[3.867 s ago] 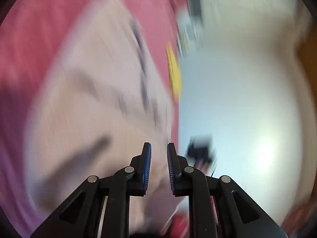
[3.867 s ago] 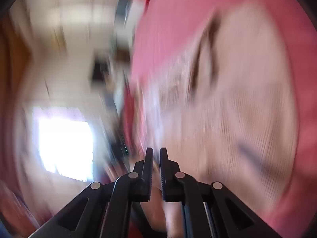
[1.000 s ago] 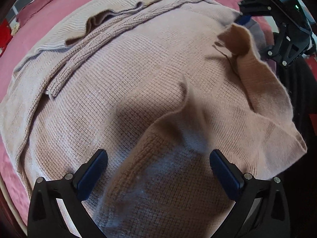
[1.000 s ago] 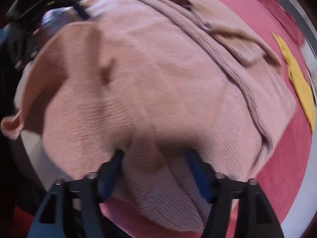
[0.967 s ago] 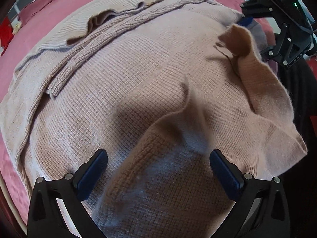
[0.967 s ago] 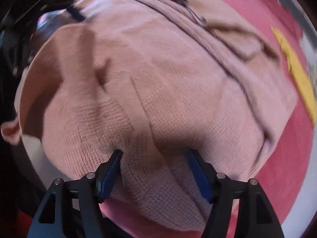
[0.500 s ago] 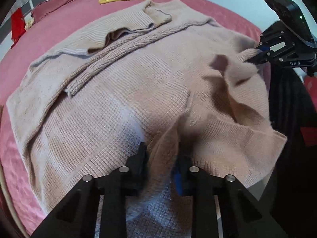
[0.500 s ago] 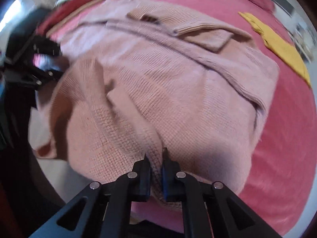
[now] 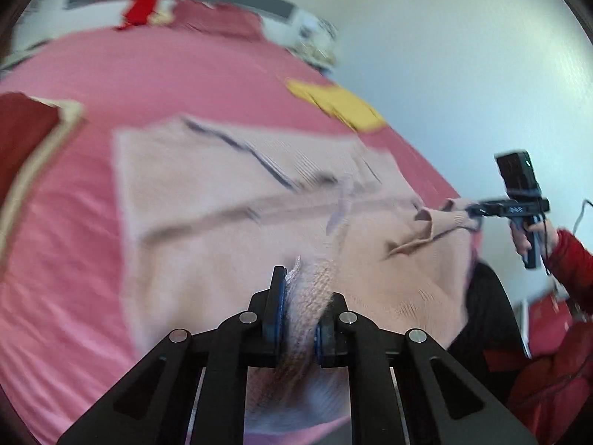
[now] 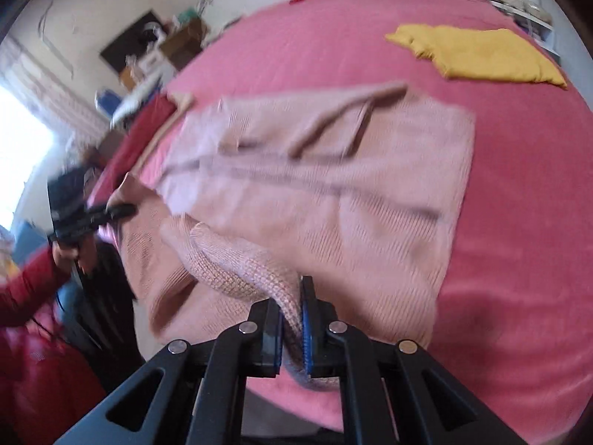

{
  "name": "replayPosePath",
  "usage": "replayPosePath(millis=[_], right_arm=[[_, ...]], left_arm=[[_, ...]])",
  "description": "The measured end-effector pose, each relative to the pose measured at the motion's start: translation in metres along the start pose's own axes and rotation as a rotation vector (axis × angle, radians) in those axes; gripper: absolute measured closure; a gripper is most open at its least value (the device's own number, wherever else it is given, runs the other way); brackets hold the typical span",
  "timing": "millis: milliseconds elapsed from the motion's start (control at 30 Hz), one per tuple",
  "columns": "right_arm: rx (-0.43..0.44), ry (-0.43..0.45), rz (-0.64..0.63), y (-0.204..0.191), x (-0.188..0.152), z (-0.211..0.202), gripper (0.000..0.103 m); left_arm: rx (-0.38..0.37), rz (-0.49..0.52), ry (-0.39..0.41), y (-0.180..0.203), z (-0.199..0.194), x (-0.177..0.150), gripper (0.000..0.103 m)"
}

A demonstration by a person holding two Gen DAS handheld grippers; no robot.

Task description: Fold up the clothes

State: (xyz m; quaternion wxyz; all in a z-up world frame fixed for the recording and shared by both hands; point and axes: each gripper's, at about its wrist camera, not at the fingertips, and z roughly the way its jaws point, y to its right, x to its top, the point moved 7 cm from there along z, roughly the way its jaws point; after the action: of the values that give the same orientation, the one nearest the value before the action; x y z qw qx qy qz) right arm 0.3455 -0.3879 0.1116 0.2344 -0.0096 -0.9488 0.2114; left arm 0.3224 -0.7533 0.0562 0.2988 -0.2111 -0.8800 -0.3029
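Note:
A beige knit sweater (image 9: 229,200) lies spread on the pink bed cover (image 9: 185,74), blurred by motion. My left gripper (image 9: 302,289) is shut on a bunched part of its near hem. In the same view my right gripper (image 9: 478,212) is at the far right, pinching another part of the hem, held by a hand (image 9: 524,237) in a red sleeve. In the right wrist view the right gripper (image 10: 292,296) is shut on a thick fold of the sweater (image 10: 333,193). The left gripper (image 10: 122,209) grips the cloth at the left. The near hem hangs raised between the two grippers.
A yellow garment (image 10: 478,53) lies on the bed beyond the sweater. A dark red folded cloth (image 9: 22,129) sits at the bed's left side. A red item (image 9: 144,0) and the headboard are at the far end. Furniture lines the wall (image 10: 155,48) by a bright window.
A second ago both grippers stood open over the hem. They have shut on it and lifted it, and both views now look across the whole bed.

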Motion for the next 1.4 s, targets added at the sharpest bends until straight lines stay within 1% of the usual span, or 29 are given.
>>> replayPosePath(millis=[33, 67, 200, 233, 300, 367, 433, 467, 500, 533, 567, 600, 633, 667, 733, 800, 867, 900, 933, 967, 1000, 1033, 1133, 1167, 1233, 1300, 1333, 1367, 1400], right_arm=[[0.009, 0.029, 0.013, 0.003, 0.013, -0.002, 0.097], [0.015, 0.059, 0.026, 0.006, 0.026, -0.004, 0.097], [0.073, 0.181, 0.131, 0.041, 0.086, 0.009, 0.098], [0.090, 0.212, 0.171, 0.054, 0.099, 0.015, 0.098], [0.102, 0.218, 0.260, 0.079, 0.116, 0.039, 0.098], [0.093, 0.169, 0.376, 0.110, 0.118, 0.073, 0.098], [0.122, 0.131, 0.488, 0.130, 0.109, 0.095, 0.097], [0.139, 0.113, 0.543, 0.138, 0.104, 0.104, 0.095], [0.157, 0.095, 0.598, 0.147, 0.099, 0.114, 0.094], [0.181, 0.097, 0.633, 0.151, 0.096, 0.117, 0.094], [0.208, 0.107, 0.660, 0.153, 0.094, 0.117, 0.093], [0.208, 0.104, 0.655, 0.152, 0.093, 0.117, 0.091], [0.199, 0.096, 0.637, 0.150, 0.093, 0.115, 0.089], [0.189, 0.088, 0.620, 0.148, 0.093, 0.114, 0.084], [0.152, 0.061, 0.538, 0.137, 0.100, 0.113, 0.079], [0.121, 0.031, 0.450, 0.124, 0.107, 0.112, 0.077], [0.092, 0.006, 0.386, 0.114, 0.115, 0.114, 0.077], [0.088, -0.005, 0.373, 0.110, 0.117, 0.115, 0.077], [0.086, -0.013, 0.370, 0.108, 0.119, 0.117, 0.077], [0.067, -0.011, 0.362, 0.107, 0.120, 0.119, 0.084], [0.042, -0.005, 0.352, 0.108, 0.122, 0.120, 0.097], [0.026, 0.020, 0.366, 0.109, 0.122, 0.115, 0.097], [0.087, 0.147, 0.477, 0.114, 0.122, 0.089, 0.098], [0.102, 0.189, 0.514, 0.117, 0.120, 0.080, 0.098], [0.076, 0.187, 0.609, 0.137, 0.104, 0.082, 0.097], [0.062, 0.171, 0.745, 0.164, 0.082, 0.094, 0.095], [0.054, 0.162, 0.813, 0.177, 0.070, 0.099, 0.087], [0.086, 0.185, 0.865, 0.183, 0.064, 0.098, 0.075], [0.132, 0.220, 0.910, 0.185, 0.060, 0.094, 0.074]], left_arm=[[0.003, -0.018, 0.044, -0.018, -0.021, 0.010, 0.090], [0.006, -0.040, 0.105, -0.029, -0.028, 0.025, 0.090], [0.034, -0.094, 0.304, -0.065, -0.026, 0.079, 0.091], [0.055, -0.117, 0.323, -0.078, -0.015, 0.089, 0.091], [0.099, -0.169, 0.348, -0.103, 0.009, 0.107, 0.090], [0.175, -0.252, 0.237, -0.134, 0.044, 0.104, 0.090], [0.253, -0.327, 0.115, -0.164, 0.077, 0.096, 0.090], [0.270, -0.351, 0.077, -0.174, 0.087, 0.091, 0.090], [0.278, -0.383, 0.050, -0.184, 0.093, 0.086, 0.088], [0.282, -0.408, 0.029, -0.191, 0.098, 0.081, 0.086], [0.269, -0.410, 0.025, -0.190, 0.095, 0.078, 0.083], [0.256, -0.412, 0.022, -0.189, 0.091, 0.076, 0.078], [0.243, -0.414, 0.019, -0.187, 0.088, 0.073, 0.074], [0.230, -0.416, 0.016, -0.186, 0.085, 0.070, 0.070], [0.205, -0.421, 0.009, -0.183, 0.078, 0.065, 0.068], [0.179, -0.425, 0.003, -0.181, 0.071, 0.060, 0.057], [0.153, -0.429, -0.004, -0.178, 0.064, 0.054, 0.056], [0.140, -0.431, -0.007, -0.177, 0.061, 0.052, 0.052], [0.130, -0.426, -0.012, -0.174, 0.058, 0.049, 0.050], [0.131, -0.395, -0.023, -0.166, 0.056, 0.045, 0.048], [0.135, -0.364, -0.034, -0.159, 0.055, 0.041, 0.047], [0.150, -0.335, -0.043, -0.154, 0.057, 0.038, 0.047], [0.196, -0.249, -0.069, -0.140, 0.062, 0.029, 0.046], [0.211, -0.220, -0.077, -0.135, 0.063, 0.026, 0.043], [0.241, -0.171, -0.095, -0.127, 0.067, 0.020, 0.041], [0.270, -0.184, -0.115, -0.134, 0.075, 0.020, 0.041], [0.281, -0.191, -0.122, -0.137, 0.078, 0.019, 0.041], [0.283, -0.196, -0.117, -0.137, 0.076, 0.019, 0.041], [0.284, -0.200, -0.112, -0.138, 0.074, 0.019, 0.041]])
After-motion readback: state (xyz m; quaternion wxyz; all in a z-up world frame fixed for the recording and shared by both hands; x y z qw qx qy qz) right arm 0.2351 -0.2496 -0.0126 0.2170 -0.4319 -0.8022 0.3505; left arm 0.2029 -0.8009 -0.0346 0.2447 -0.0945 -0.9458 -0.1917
